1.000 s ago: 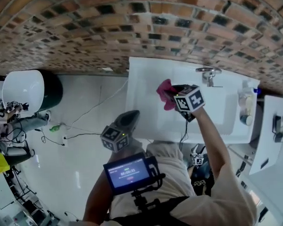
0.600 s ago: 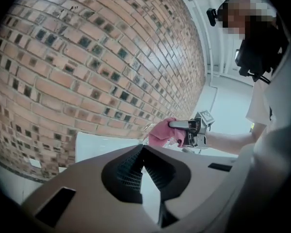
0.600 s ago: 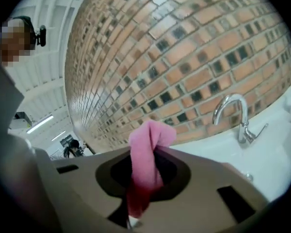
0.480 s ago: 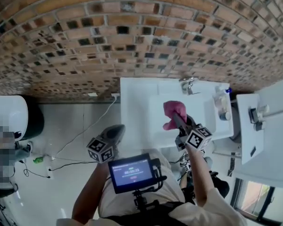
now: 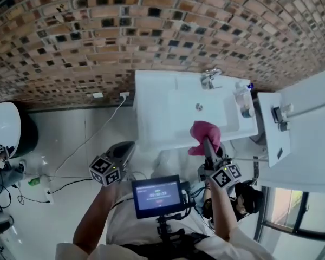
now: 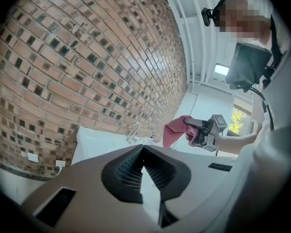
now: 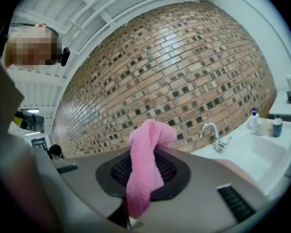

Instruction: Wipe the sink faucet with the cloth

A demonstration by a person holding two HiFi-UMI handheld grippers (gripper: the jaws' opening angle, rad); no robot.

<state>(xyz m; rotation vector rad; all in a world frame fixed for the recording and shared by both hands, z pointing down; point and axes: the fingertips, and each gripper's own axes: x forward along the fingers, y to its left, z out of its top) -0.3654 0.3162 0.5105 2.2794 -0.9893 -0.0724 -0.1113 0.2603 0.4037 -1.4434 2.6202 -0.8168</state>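
The left gripper hangs over the floor to the left of the sink, well apart from it. In its own view its jaws look drawn together with nothing between them, though the slim gap low down makes it hard to say they meet all the way.

The right gripper is clamped on the pink cloth, which bunches above the jaws and droops between them. It sits over the sink's front edge. The faucet stands at the back rim, across the basin, not yet touched.

To wipe well, the cloth likely has to travel forward over the basin so that the loose fold, not the hard gripper tip, meets the spout. Tilting the gripper to drape that fold round the curved neck, then drawing along it, should cover more metal per pass. The bottles stand just right of the faucet, so strokes are safer kept to its left and front.
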